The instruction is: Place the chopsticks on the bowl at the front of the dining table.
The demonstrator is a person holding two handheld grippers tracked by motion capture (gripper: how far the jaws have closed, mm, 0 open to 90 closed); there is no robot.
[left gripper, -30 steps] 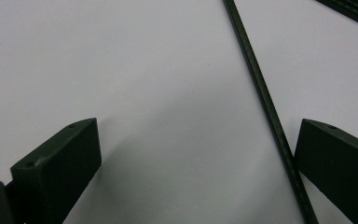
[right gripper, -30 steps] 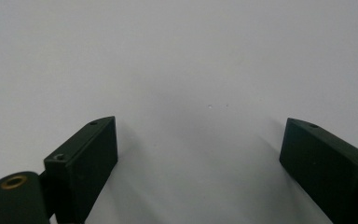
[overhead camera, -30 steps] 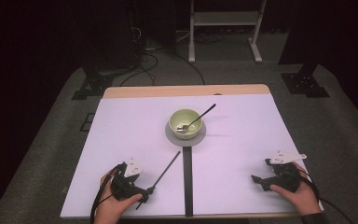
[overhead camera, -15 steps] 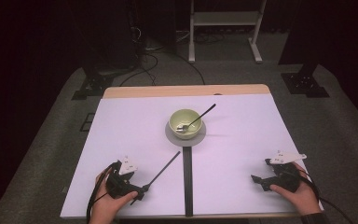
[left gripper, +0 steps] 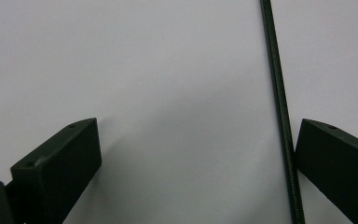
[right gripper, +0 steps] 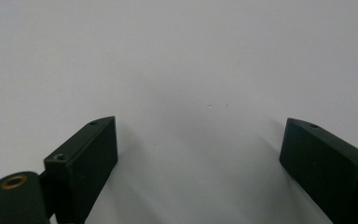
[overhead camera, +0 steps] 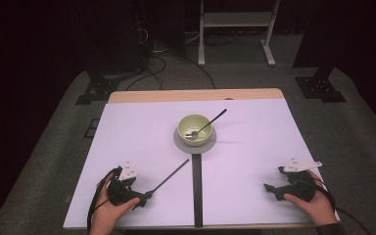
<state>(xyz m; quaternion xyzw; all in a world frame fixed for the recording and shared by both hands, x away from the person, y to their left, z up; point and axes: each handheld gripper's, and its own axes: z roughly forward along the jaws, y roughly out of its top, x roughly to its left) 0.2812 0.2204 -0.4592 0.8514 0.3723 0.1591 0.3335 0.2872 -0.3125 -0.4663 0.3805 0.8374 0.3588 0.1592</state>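
Thin black rod (left gripper: 279,107) lies between the left hand-held gripper (left gripper: 198,163) — jaws apart — beside one jaw.

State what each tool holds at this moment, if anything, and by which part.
Nothing is held. The left tool is open around the thin black rod, which lies beside one jaw, unclamped. The right tool is open over bare table.
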